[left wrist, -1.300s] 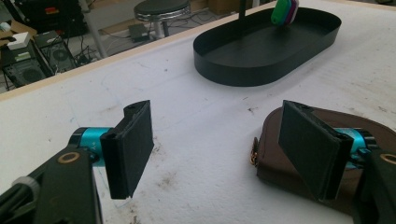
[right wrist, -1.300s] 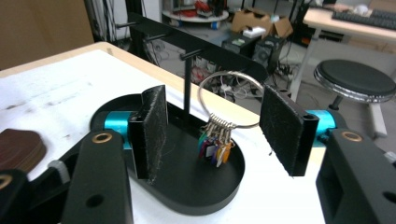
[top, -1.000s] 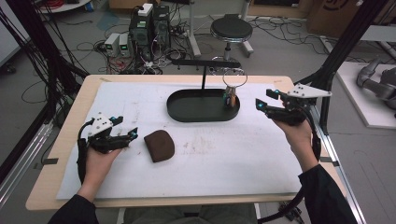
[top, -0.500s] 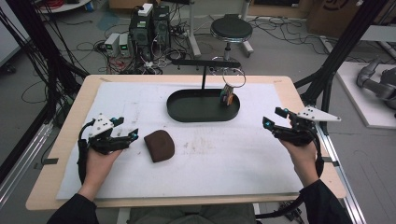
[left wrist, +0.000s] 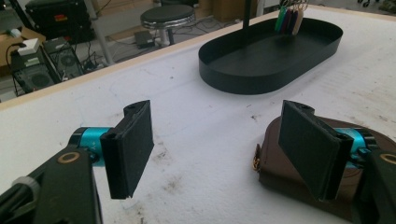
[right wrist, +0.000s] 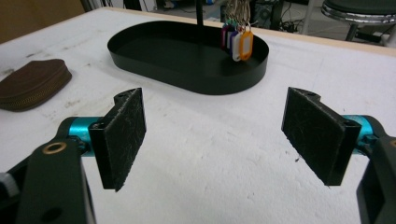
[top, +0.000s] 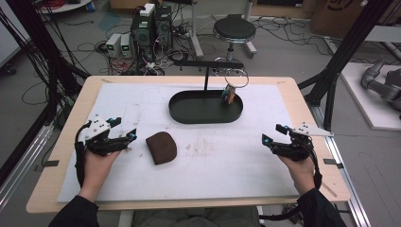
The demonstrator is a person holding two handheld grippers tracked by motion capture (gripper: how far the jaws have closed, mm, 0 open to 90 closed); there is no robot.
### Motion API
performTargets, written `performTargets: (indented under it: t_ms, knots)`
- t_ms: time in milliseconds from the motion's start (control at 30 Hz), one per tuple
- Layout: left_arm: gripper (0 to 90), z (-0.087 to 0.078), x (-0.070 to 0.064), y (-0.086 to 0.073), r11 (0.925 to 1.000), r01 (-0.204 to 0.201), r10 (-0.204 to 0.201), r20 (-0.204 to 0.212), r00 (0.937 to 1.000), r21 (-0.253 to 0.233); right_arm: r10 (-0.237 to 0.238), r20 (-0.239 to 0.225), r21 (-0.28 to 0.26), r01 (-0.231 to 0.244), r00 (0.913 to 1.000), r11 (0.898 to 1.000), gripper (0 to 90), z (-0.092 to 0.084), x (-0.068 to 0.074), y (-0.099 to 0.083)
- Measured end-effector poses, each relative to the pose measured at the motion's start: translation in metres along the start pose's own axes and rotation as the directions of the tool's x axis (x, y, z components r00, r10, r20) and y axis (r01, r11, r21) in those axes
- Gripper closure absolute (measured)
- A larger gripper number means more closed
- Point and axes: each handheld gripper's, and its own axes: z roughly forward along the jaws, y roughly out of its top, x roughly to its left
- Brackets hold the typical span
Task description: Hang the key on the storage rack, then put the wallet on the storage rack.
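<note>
A brown zip pouch (top: pixel 161 147) lies on the white mat (top: pixel 213 161), left of centre. My left gripper (top: pixel 124 128) rests just left of it, open, and in the left gripper view (left wrist: pixel 219 144) the pouch (left wrist: pixel 272 173) sits behind the right-hand jaw, outside the gap. A black oval tray (top: pixel 179 113) stands at the back with a T-shaped stand, from which a bunch of coloured key tags (top: pixel 229 94) hangs. My right gripper (top: pixel 271 133) hovers low over the mat at the right; its jaws have just been opening and stand wide with nothing between them (right wrist: pixel 219 135).
The right gripper view looks toward the tray (right wrist: pixel 210 79), the key tags (right wrist: pixel 238 42) and the pouch (right wrist: pixel 32 84) far left. The mat's right edge and the wooden table edge (top: pixel 331 175) lie close beside my right hand. A stool (top: pixel 234 30) and computers stand beyond the table.
My right gripper has come down and back from beside the key stand to the near right of the mat, its jaws spreading. The left gripper and pouch have stayed put.
</note>
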Motion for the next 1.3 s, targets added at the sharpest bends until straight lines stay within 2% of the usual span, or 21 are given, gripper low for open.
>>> performTargets:
  t_ms: [433, 767, 967, 1067, 1233, 1300]
  knots:
    - [26.8, 0.005, -0.003, 0.0, 0.9998, -0.018, 0.018, 0.007, 0.9998, 0.004, 0.003, 0.012, 0.027, -0.003, 0.9999, 1.0, 22.1, -0.006, -0.006, -0.008]
    - [26.8, 0.007, -0.006, 0.0, 0.9999, -0.013, 0.012, 0.028, 0.9995, 0.011, 0.002, 0.019, 0.025, -0.002, 0.9998, 1.0, 22.2, -0.006, -0.007, -0.007]
    - [28.1, 0.01, -0.01, 0.0, 0.9995, -0.004, 0.003, 0.043, 0.9991, 0.031, -0.011, 0.018, 0.027, 0.01, 0.9998, 1.0, 22.4, -0.006, -0.007, -0.008]
    - [30.2, 0.013, -0.014, 0.0, 0.9987, -0.006, 0.003, 0.059, 0.9983, 0.05, -0.039, 0.025, 0.036, 0.038, 0.9989, 0.999, 23.1, -0.006, -0.005, -0.008]
    - [30.9, 0.017, -0.023, -0.003, 0.9955, 0.039, -0.046, 0.086, 0.9952, 0.087, -0.052, 0.033, 0.042, 0.051, 0.9981, 0.998, 23.4, -0.006, -0.004, -0.008]
    - [30.9, 0.02, -0.028, -0.004, 0.9927, 0.04, -0.049, 0.077, 0.9958, 0.113, -0.056, 0.035, 0.041, 0.054, 0.9978, 0.998, 23.4, -0.005, -0.005, -0.008]
